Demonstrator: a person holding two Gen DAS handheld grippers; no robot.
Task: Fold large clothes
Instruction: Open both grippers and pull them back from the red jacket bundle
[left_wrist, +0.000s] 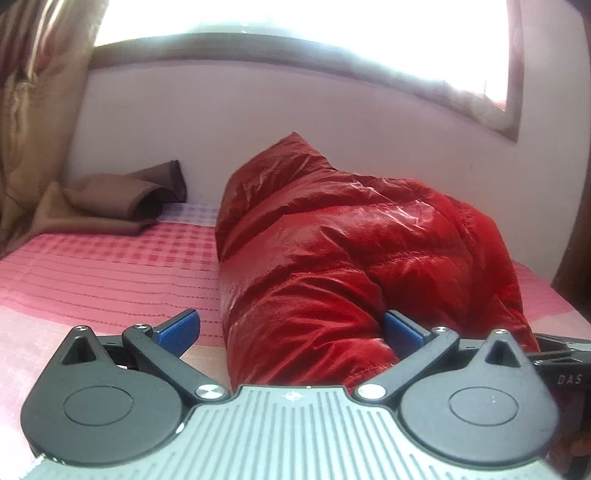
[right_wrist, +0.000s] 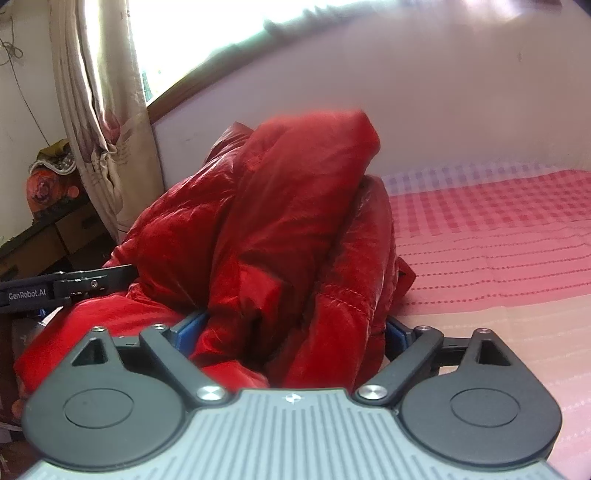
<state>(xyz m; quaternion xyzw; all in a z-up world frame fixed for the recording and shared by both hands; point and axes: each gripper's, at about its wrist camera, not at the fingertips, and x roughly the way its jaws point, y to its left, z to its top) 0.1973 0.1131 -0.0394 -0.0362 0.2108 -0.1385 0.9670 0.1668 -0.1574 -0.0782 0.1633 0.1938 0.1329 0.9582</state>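
Red down jacket (left_wrist: 332, 236) lies lengthwise on the bed (left_wrist: 110, 273), straight ahead, bunched between the wide-spread fingers of left gripper (left_wrist: 291, 328) and right gripper (right_wrist: 291, 328).

Left tongs (left_wrist: 291, 328) and right tongs (right_wrist: 291, 328) both gape wide, blue pads spread apart.

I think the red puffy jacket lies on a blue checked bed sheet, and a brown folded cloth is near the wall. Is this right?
Not quite. The bed sheet is pink checked, not blue, as the left wrist view shows. The rest holds: the red puffy jacket lies on it, and the brown folded cloth is near the wall.
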